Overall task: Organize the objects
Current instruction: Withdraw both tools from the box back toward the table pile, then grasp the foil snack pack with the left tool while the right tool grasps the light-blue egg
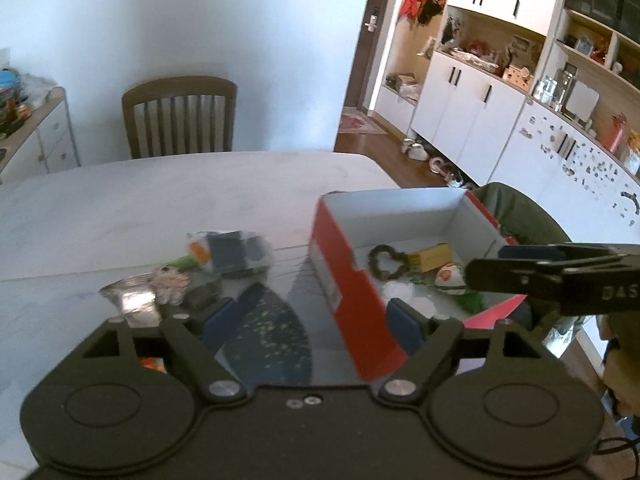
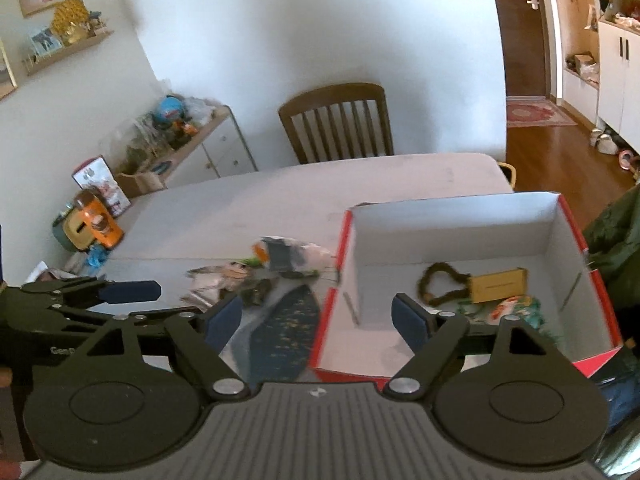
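Both grippers, left [image 1: 308, 316] & right [image 2: 316, 318], fingers wide, holding nothing. Dark blue gold-flecked flat piece [image 2: 282, 332] lies on pale surface [image 2: 280, 192] just ahead, long axis near-to-far. Red-walled open cardboard box [image 2: 560, 216] immed. right; left gripper looks nearer the piece.

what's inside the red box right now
In the red box: a dark bead loop, a yellow card box, a green-and-white packet. The near corner is hidden behind the right gripper.

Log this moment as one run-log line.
left gripper: open, empty | right gripper: open, empty | red box: holds yellow box, dark ring | pile: on table
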Demonstrator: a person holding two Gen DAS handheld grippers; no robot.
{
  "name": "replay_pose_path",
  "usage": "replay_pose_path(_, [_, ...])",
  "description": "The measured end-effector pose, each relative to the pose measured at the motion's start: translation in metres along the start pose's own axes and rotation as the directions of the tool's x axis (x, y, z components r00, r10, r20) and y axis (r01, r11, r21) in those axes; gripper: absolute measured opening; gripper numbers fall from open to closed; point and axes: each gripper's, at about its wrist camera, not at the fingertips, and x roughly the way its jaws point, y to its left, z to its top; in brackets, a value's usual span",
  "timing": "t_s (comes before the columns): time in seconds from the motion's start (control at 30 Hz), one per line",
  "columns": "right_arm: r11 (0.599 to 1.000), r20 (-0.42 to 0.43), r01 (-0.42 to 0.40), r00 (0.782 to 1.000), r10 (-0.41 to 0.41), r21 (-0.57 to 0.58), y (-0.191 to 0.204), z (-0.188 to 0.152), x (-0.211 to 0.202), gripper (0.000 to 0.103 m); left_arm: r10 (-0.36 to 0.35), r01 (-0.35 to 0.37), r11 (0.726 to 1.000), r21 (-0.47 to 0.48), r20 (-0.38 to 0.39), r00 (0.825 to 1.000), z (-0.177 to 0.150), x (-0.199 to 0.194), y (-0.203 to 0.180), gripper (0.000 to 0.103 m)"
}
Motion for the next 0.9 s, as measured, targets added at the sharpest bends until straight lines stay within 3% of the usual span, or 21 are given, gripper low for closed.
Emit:
replay_pose_path(0.17, [1.000, 0.003, -0.019, 1.000, 0.019, -0.012, 0.021, -0.008, 0.006, 0.083, 0.017, -0.017, 0.999, -0.029, 0.007, 1.000, -0.007, -0.009, 0.027, 0.085])
replay_pose_path(0.4, [0.996, -0.015, -0.035, 0.999, 0.034, -0.082, 0.060, -0.025, 0.017, 0.083, 0.048, -0.046, 0.998, -0.040, 0.051, 0.998, -0.016, -0.022, 0.058, 0.102])
replay_pose_path(0.9, [0.986, -0.127, -0.054, 0.991, 0.034, -0.157, 0.126, -0.055, 0.071, 0.083, 0.082, -0.075, 0.988, -0.137, 0.045, 0.996, -0.019, -0.013, 0.137, 0.102])
